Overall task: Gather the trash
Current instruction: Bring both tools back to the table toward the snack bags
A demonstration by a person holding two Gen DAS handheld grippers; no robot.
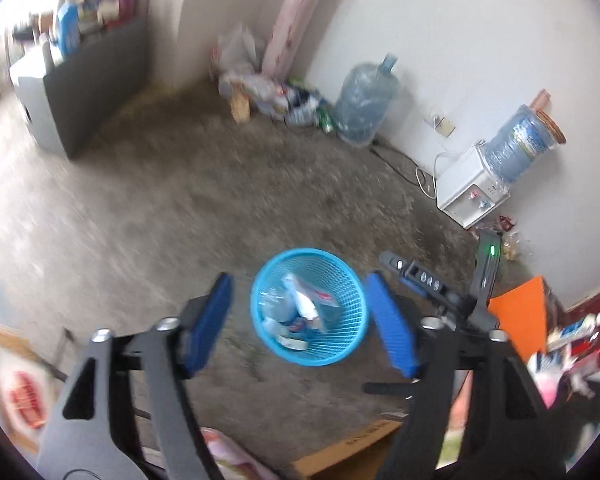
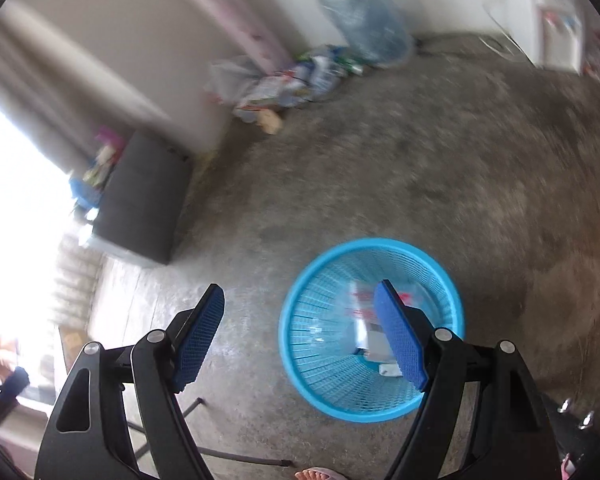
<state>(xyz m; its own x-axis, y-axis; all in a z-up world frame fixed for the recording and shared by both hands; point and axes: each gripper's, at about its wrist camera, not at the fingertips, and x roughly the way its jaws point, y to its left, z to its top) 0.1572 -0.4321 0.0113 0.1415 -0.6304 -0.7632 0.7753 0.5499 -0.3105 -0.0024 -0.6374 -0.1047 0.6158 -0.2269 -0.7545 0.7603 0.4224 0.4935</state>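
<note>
A blue mesh trash basket (image 1: 256,312) stands on the concrete floor, holding wrappers and a clear plastic bottle (image 1: 300,308). My left gripper (image 1: 298,288) is open and empty, held above the basket, which shows between its blue pads. In the left wrist view, part of my right gripper (image 1: 420,280) shows to the right of the basket. In the right wrist view the basket (image 2: 292,320) is below and right of centre. My right gripper (image 2: 300,292) is open and empty, its right finger over the basket's opening.
A trash pile (image 1: 268,88) and a large water jug (image 1: 364,104) lie against the far wall. A water dispenser (image 1: 472,188) stands at the right. A grey cabinet (image 1: 80,84) stands at the left. Cardboard (image 1: 352,452) and clutter (image 1: 568,344) lie near me.
</note>
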